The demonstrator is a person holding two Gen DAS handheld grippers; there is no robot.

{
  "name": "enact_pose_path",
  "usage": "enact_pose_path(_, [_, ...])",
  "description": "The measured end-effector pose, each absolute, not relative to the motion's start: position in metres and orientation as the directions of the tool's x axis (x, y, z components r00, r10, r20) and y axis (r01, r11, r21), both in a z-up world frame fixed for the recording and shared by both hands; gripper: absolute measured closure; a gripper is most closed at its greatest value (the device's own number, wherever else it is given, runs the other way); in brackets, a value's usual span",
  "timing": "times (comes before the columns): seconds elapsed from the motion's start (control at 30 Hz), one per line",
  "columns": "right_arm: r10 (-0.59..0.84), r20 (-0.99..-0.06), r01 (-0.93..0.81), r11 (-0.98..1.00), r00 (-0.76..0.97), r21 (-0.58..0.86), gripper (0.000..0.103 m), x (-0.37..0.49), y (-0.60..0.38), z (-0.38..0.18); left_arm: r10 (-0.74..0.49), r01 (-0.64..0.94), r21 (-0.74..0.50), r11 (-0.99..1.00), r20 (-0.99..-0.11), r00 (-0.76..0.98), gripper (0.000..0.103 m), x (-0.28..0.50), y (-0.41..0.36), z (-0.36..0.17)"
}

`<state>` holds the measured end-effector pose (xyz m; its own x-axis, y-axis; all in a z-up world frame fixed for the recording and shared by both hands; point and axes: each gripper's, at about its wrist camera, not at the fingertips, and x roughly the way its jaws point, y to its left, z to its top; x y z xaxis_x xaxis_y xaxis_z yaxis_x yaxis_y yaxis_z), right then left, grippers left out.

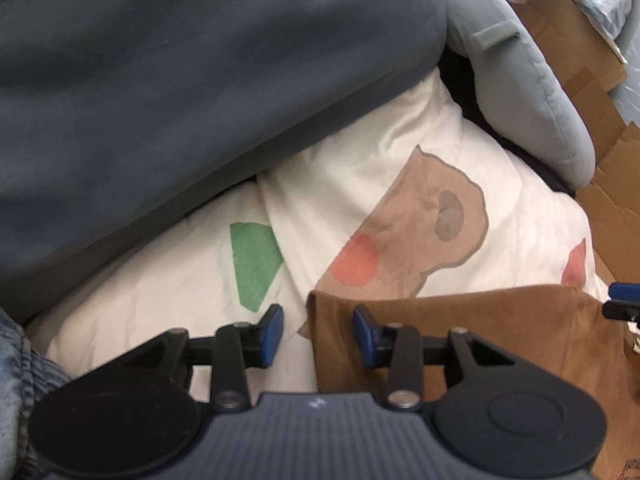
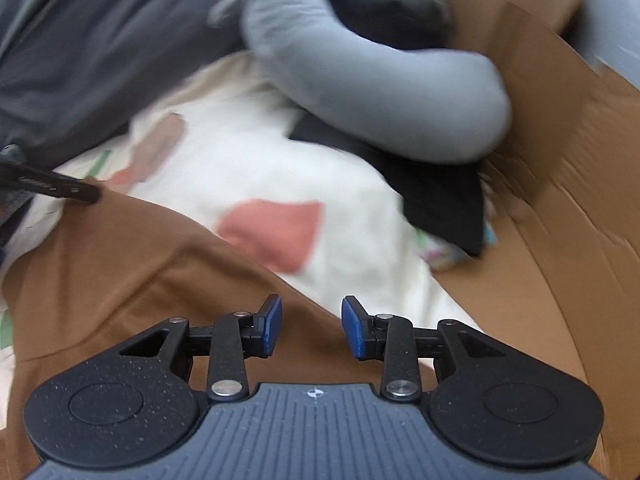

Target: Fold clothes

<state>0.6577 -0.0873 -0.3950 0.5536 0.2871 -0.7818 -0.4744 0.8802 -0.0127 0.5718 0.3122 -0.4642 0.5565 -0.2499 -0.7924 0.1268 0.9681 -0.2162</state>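
A brown garment lies on a cream bed cover printed with bear and green shapes. My left gripper is open, its jaws straddling the garment's upper left corner. In the right wrist view the brown garment spreads below and left. My right gripper is open just over its upper edge, holding nothing. The right gripper's tip shows at the right edge of the left wrist view. The left gripper's finger shows at the left of the right wrist view, by the garment's far corner.
A dark grey blanket covers the upper left. A grey neck pillow lies at the back, also seen in the right wrist view. Cardboard lies at the right. A black cloth sits under the pillow. Denim is at the left edge.
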Motion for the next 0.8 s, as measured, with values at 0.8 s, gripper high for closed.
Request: enact_pose_path(0.8, [0.338,-0.789,-0.652,0.752,0.513,-0.102,0.100,0.665,-0.026,-0.389,-0.306,0.206,-0.227,0.952,-0.695,0.650,0.100,0.553,0.316,-0.440])
